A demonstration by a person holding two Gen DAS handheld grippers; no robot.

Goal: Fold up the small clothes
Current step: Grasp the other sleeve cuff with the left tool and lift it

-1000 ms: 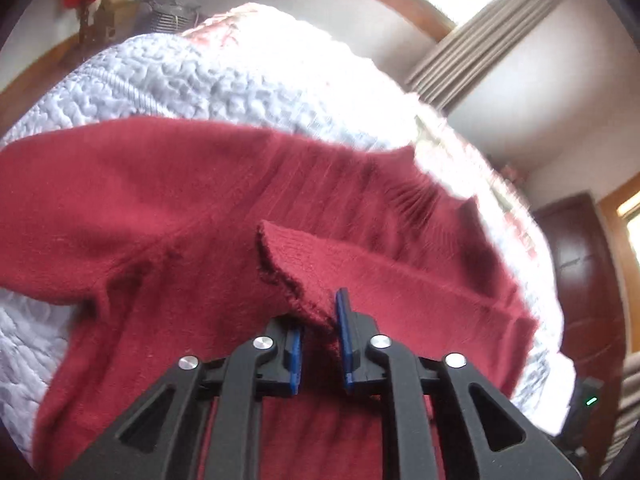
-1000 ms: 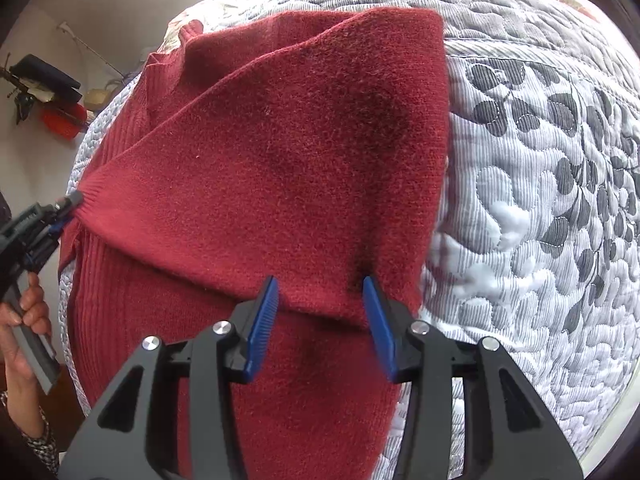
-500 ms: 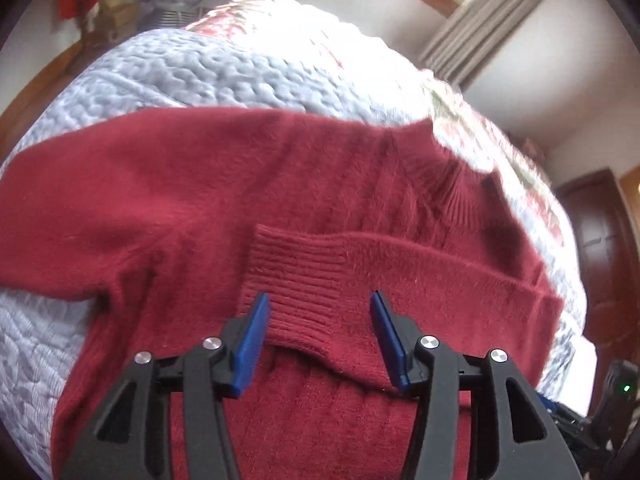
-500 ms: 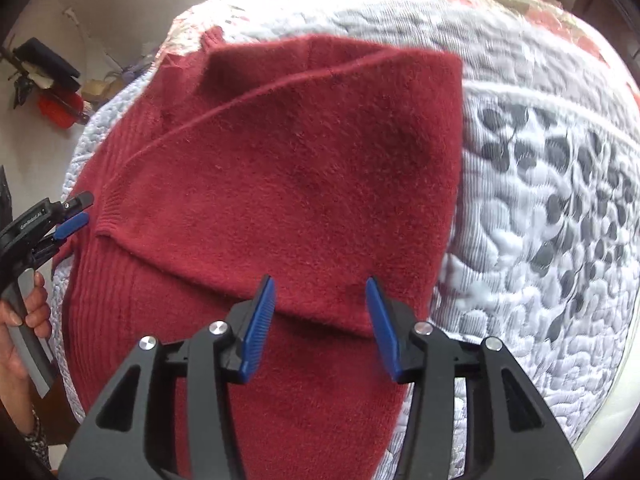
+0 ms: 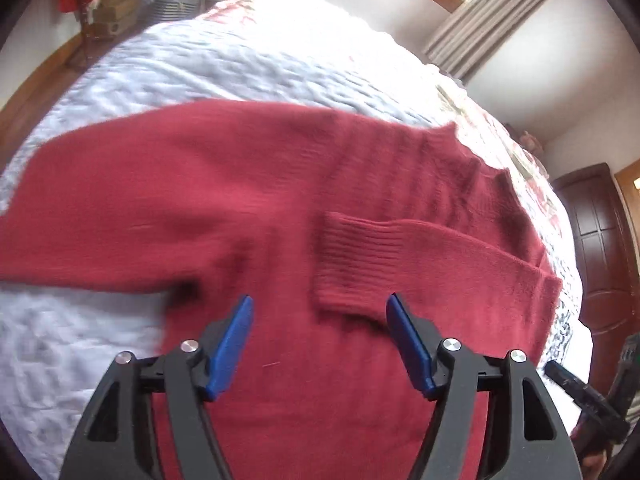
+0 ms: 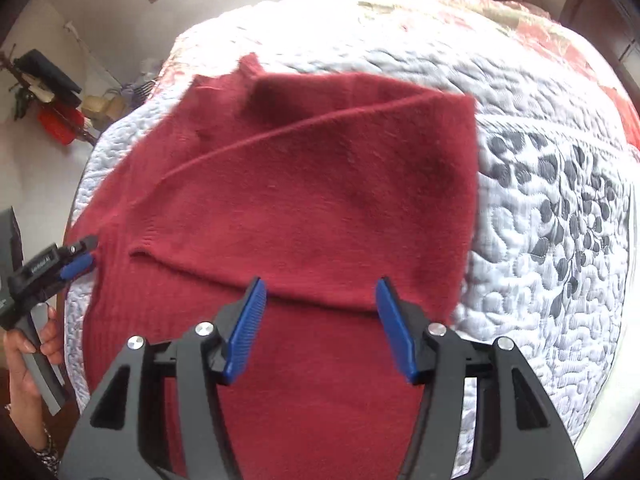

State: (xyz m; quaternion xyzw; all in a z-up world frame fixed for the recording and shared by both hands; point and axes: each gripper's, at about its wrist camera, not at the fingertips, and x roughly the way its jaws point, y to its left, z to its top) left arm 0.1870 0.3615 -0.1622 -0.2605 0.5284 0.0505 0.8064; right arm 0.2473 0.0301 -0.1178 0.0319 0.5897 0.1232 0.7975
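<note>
Quilt (image 6: pixel 560 208) bare right of sweater (image 6: pixel 320 200) — free passage.

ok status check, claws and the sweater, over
Left claw open, empty. Right claw open, empty. Red sweater flat on quilt, one sleeve folded across, other sleeve out. Nothing in the way.

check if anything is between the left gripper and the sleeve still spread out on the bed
Nothing visible. The left gripper is open above the red sweater; only sweater fabric and quilt lie between it and the unfolded sleeve.
</note>
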